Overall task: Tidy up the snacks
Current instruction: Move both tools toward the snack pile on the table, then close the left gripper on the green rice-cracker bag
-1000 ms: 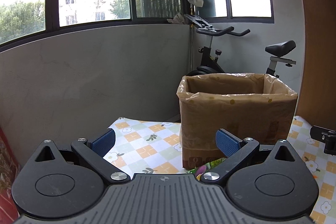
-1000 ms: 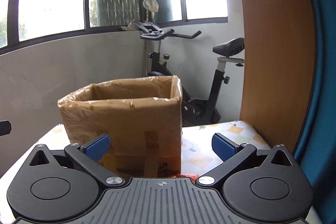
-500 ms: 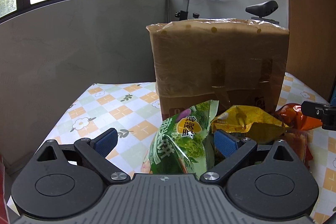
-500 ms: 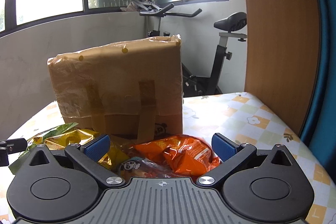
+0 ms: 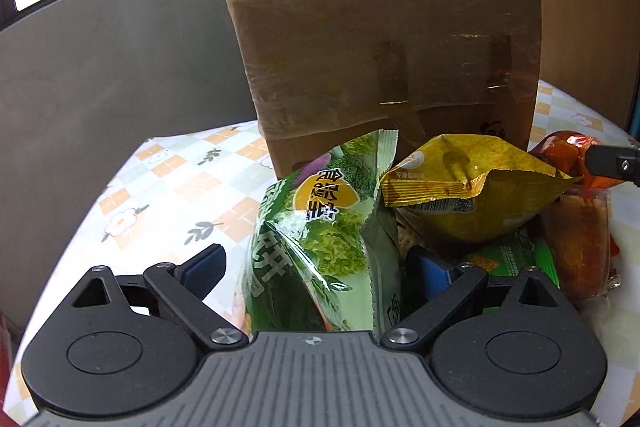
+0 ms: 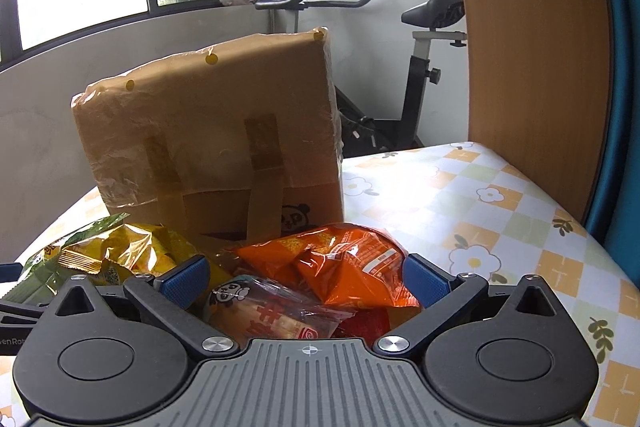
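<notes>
A pile of snack bags lies on the table in front of a tall cardboard box (image 5: 392, 59). In the left wrist view a green vegetable-print bag (image 5: 320, 247) stands between the open jaws of my left gripper (image 5: 316, 271), untouched by the pads. A yellow bag (image 5: 472, 187) lies to its right. In the right wrist view my right gripper (image 6: 306, 277) is open around an orange bag (image 6: 344, 267) and a clear cracker pack (image 6: 268, 315). The box (image 6: 216, 139) stands behind them.
The table has a checked flower-print cloth (image 6: 500, 211). An exercise bike (image 6: 424, 67) stands behind the table. A wooden panel (image 6: 532, 59) rises at the right, and a grey wall (image 5: 100, 67) at the left. The right gripper's tip (image 5: 612, 163) shows in the left wrist view.
Both grippers have dropped and moved in toward the snack pile. The bags now sit between the open jaws, and the box looms taller.
</notes>
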Available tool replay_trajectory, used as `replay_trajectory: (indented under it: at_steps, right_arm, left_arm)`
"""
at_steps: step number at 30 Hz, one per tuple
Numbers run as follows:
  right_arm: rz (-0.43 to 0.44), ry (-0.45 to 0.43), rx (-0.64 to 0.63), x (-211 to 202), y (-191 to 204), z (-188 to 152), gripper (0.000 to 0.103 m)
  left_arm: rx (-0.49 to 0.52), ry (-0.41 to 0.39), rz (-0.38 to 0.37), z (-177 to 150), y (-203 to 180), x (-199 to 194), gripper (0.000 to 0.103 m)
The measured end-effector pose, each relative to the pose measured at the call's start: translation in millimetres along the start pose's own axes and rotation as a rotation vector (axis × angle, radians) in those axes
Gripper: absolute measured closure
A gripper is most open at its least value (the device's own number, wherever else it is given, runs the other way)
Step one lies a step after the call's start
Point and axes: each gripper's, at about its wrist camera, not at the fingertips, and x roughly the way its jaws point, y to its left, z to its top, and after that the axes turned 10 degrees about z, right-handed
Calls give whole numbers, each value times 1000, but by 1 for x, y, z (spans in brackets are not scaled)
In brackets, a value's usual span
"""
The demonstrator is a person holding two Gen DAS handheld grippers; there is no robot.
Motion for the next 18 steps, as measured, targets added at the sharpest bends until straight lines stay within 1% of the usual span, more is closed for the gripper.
replay_trajectory:
  at_steps: [1, 3, 4, 5, 9, 13, 18]
  right_arm:
    - [0, 5, 6, 1, -1, -1, 1]
    - [1, 13, 15, 3, -3, -2, 2]
    - [2, 18, 17, 3, -4, -3, 2]
    - [2, 21, 17, 4, -5, -4, 3]
    - [2, 26, 15, 5, -4, -5, 4]
    - [1, 29, 9, 5, -5, -6, 5]
    - [-3, 32, 16, 4, -7, -6, 7]
  left_arm:
    - [-15, 9, -10, 0, 2, 3, 9]
    - [-32, 25, -32, -2, 4, 7, 16]
    - [-40, 24, -40, -2, 4, 8, 17]
    - [-46, 18, -38, -3, 4, 9, 17]
    - [-58, 0, -19, -8, 5, 7, 31]
    - [-151, 3, -26, -12, 20, 1, 33]
    - [-224, 8, -5, -13, 30, -6, 34]
